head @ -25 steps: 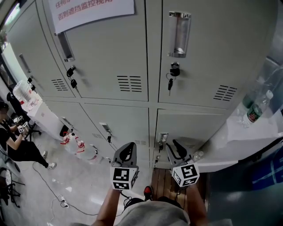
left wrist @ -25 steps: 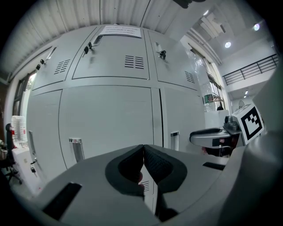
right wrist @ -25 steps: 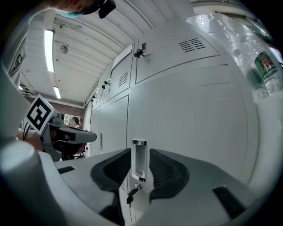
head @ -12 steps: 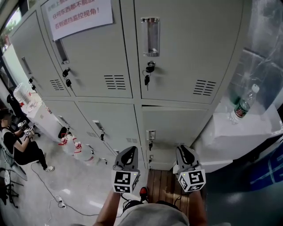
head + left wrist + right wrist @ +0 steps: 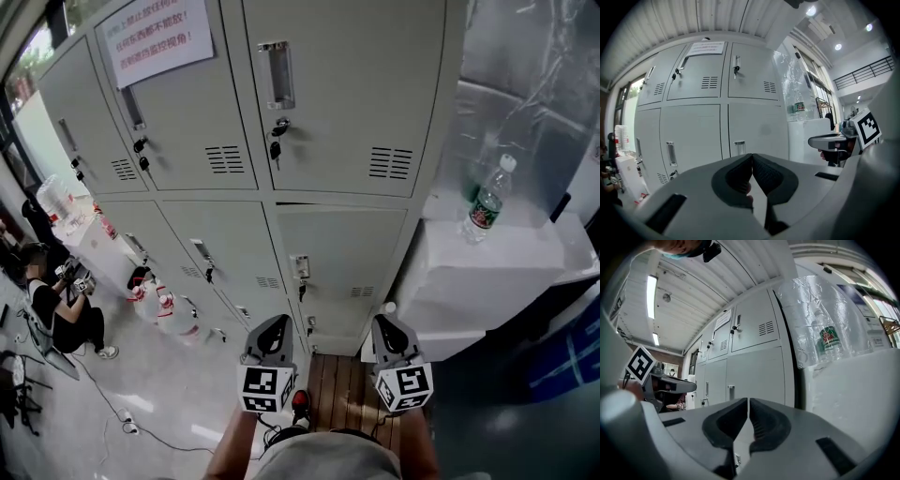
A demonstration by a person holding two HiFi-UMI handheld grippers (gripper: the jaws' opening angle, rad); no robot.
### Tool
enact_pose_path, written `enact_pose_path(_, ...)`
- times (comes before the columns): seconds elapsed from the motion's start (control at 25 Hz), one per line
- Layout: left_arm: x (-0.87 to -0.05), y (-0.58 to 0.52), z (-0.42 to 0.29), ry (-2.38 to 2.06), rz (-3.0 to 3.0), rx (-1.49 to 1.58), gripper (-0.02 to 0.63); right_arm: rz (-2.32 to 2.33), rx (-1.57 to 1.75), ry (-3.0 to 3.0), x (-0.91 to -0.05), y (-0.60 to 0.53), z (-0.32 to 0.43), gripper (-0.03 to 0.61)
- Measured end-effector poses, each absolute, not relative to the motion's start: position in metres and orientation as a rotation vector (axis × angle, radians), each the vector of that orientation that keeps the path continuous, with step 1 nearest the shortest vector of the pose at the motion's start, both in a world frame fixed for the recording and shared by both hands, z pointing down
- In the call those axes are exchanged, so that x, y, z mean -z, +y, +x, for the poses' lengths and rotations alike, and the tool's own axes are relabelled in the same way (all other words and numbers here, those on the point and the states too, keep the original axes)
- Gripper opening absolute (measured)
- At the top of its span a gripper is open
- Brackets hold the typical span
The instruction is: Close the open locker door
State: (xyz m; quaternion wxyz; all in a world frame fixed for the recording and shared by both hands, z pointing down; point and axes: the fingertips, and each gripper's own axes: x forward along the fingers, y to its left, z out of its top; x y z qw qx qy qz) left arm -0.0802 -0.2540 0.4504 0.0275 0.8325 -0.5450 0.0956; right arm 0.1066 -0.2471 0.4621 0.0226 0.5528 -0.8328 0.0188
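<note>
The grey lockers fill the head view. The lower right locker door (image 5: 342,253) lies flush with its frame, with a thin dark seam along its top edge and its handle (image 5: 300,266) at the left. This door also shows in both gripper views (image 5: 757,129) (image 5: 757,376). My left gripper (image 5: 272,325) (image 5: 752,155) hangs low in front of the lockers, shut and empty. My right gripper (image 5: 384,323) (image 5: 748,400) is beside it, also clear of the door. Its jaws have closed until the tips meet, with nothing between them.
A water bottle (image 5: 485,202) stands on a white cabinet (image 5: 506,267) right of the lockers, with plastic sheeting behind. A key (image 5: 276,148) hangs in the upper locker. A seated person (image 5: 56,314) and floor bottles (image 5: 159,305) are at the left. Wooden boards (image 5: 328,389) lie underfoot.
The view has swung right and both grippers stand farther back from the lockers. The right gripper, tilted close by the lower door's handle before, now points straight ahead.
</note>
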Motion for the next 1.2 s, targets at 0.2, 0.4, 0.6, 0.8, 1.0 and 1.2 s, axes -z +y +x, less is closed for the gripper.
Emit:
enact_pose_path(0.2, -0.451, -0.227, -0.062, -1.69, 2.567, -0.295, 0.021, 1.699, -0.067, -2.586, -0.465, -0.221, 0.123, 0.025)
enact_pose_path(0.4, -0.455, -0.207, -0.049, -1.7, 2.563, -0.297, 0.021, 1.674, -0.062, -2.588, -0.47, -0.201, 0.135, 0.023)
enact_pose_path(0.6, -0.457, -0.194, -0.039, -1.701, 2.56, -0.3, 0.022, 1.663, -0.078, -2.592, -0.477, -0.186, 0.141, 0.023)
enact_pose_path(0.8, -0.457, -0.187, -0.03, -1.692, 2.561, -0.31, 0.022, 1.664, -0.072, -2.597, -0.474, -0.18, 0.148, 0.024)
enact_pose_path(1.0, -0.455, -0.183, -0.029, -1.701, 2.559, -0.308, 0.022, 1.659, -0.073, -2.603, -0.474, -0.175, 0.149, 0.023)
enact_pose_path(1.2, -0.454, -0.181, -0.028, -1.708, 2.563, -0.307, 0.022, 1.659, -0.068, -2.607, -0.473, -0.173, 0.15, 0.023)
